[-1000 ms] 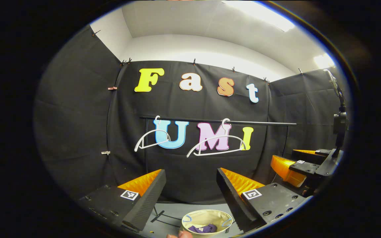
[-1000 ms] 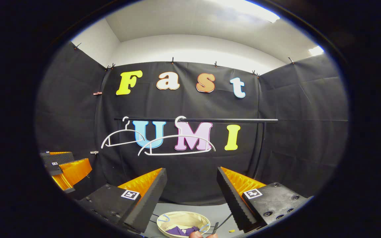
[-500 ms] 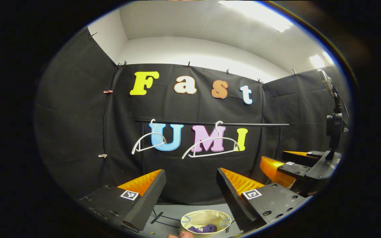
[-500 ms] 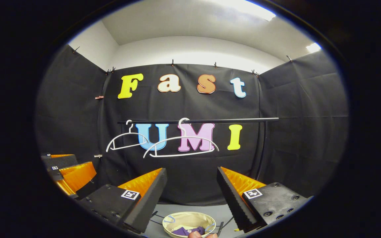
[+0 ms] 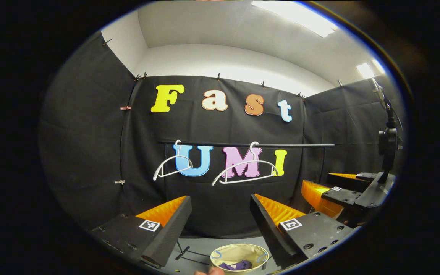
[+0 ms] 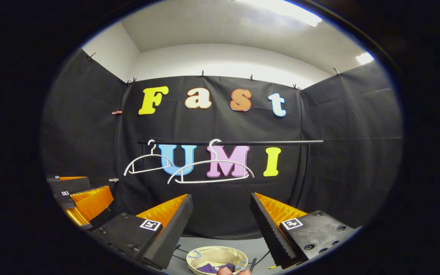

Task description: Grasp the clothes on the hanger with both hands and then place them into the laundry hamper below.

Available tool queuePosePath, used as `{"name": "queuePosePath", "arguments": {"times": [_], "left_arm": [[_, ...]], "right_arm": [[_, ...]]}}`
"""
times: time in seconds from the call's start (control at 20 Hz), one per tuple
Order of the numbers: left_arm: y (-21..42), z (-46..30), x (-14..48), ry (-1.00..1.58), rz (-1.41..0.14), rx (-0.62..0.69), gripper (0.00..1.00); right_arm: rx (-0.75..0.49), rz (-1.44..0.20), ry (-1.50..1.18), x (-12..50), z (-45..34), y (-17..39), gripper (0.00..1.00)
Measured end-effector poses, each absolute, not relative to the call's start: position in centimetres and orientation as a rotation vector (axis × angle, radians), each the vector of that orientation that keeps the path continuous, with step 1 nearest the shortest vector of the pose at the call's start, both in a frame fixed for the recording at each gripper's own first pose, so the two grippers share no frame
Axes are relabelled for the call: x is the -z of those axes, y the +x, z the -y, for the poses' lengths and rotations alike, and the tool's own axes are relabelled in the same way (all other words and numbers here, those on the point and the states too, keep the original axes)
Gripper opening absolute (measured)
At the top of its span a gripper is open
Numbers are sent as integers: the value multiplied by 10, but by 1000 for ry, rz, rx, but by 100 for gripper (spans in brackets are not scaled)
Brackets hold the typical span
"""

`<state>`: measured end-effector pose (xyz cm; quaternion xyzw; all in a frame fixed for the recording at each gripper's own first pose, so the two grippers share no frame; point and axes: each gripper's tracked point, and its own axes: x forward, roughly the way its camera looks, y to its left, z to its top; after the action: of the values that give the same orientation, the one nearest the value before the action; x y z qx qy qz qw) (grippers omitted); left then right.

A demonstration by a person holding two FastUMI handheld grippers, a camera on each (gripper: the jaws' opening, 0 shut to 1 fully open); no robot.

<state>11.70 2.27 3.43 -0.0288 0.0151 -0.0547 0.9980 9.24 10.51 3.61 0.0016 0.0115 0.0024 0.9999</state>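
Note:
Two bare white hangers (image 5: pixel 246 172) (image 6: pixel 210 172) hang on a black rail (image 5: pixel 243 144). Purple clothes (image 5: pixel 236 264) lie inside the beige laundry hamper (image 5: pixel 239 253) on the floor, low in both views (image 6: pixel 216 256). My left gripper (image 5: pixel 220 214) is open, its fingers spread wide above the hamper with nothing between them. In the right gripper view, my right gripper (image 6: pixel 222 214) is open too, also above the hamper. The right gripper (image 5: pixel 332 194) appears at the right of the left gripper view; the left gripper (image 6: pixel 78 196) appears at the left of the right gripper view.
A second white hanger (image 5: pixel 170 168) (image 6: pixel 147 164) hangs further left on the rail. A black stand with a camera mount (image 5: pixel 386 152) rises at the right. A fingertip (image 5: pixel 210 271) shows at the bottom edge. The floor (image 5: pixel 193 248) is grey.
Both grippers have tilted slightly, so the rail and hangers sit a little lower in both views. Both stay open and nothing has been taken hold of.

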Motion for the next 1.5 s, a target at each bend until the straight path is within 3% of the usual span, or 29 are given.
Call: {"name": "queuePosePath", "arguments": {"times": [0.55,1.05,1.5], "left_arm": [[110,-19,-44,-53,6,132,98],[110,-43,-46,10,27,12,98],[107,-32,-44,3,23,43,98]], "right_arm": [[-7,2,-19,-42,-109,89,98],[-5,-2,-19,-41,-109,88,96],[6,-4,-17,-39,-104,87,98]]}}
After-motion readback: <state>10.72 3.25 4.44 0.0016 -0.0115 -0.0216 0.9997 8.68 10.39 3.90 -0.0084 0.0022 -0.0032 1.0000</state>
